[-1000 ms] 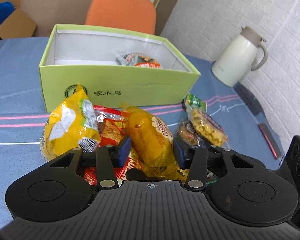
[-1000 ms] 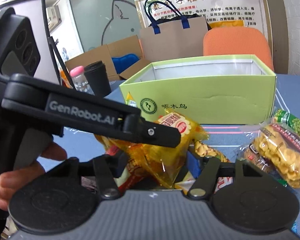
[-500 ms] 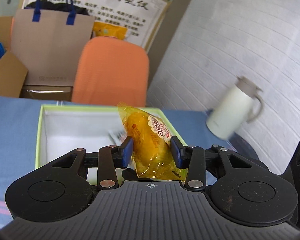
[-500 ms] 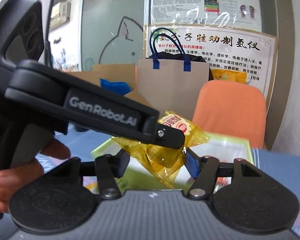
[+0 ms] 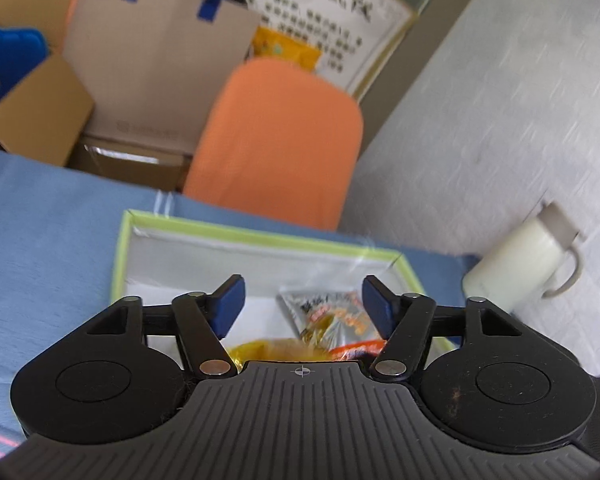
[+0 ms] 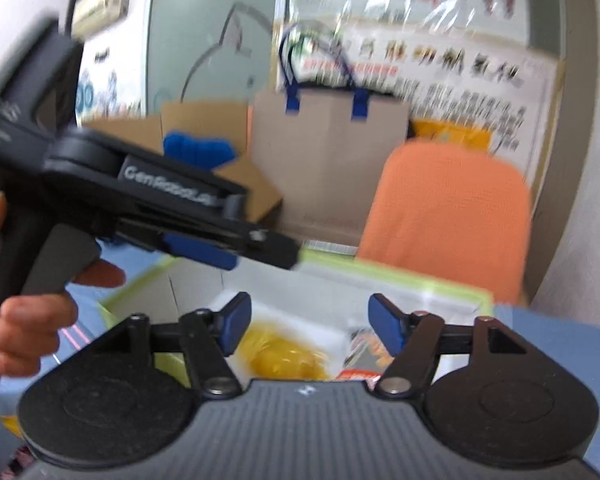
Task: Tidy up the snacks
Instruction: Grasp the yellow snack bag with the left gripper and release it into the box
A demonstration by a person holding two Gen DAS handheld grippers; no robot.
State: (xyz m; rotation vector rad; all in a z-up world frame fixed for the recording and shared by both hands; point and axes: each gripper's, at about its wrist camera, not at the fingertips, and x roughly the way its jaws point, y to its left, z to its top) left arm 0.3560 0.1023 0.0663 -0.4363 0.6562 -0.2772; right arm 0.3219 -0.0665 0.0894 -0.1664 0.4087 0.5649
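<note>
Left tool: I have its blue pads spread wide apart, gripping nothing, hovering over the open lime-green cardboard box.
Right tool: pads also well apart and empty, poised over the same box; the view is blurred.
Yellow crinkly plastic snack bag: lies on the box's white floor, directly below my left tool; only its top edge shows there, though the right wrist view shows more.
Silver and orange foil snack packet: beside the yellow bag in the box, toward the counter's right edge.
Box position: toward the counter's far edge, in front of the orange chair back.
Cream insulated jug: stands near the counter's right edge, apart from the box.
Risk: as I judge it, pulling back low could hook a pad on the box wall and drag it; the two tools sit close and could knock together.
</note>
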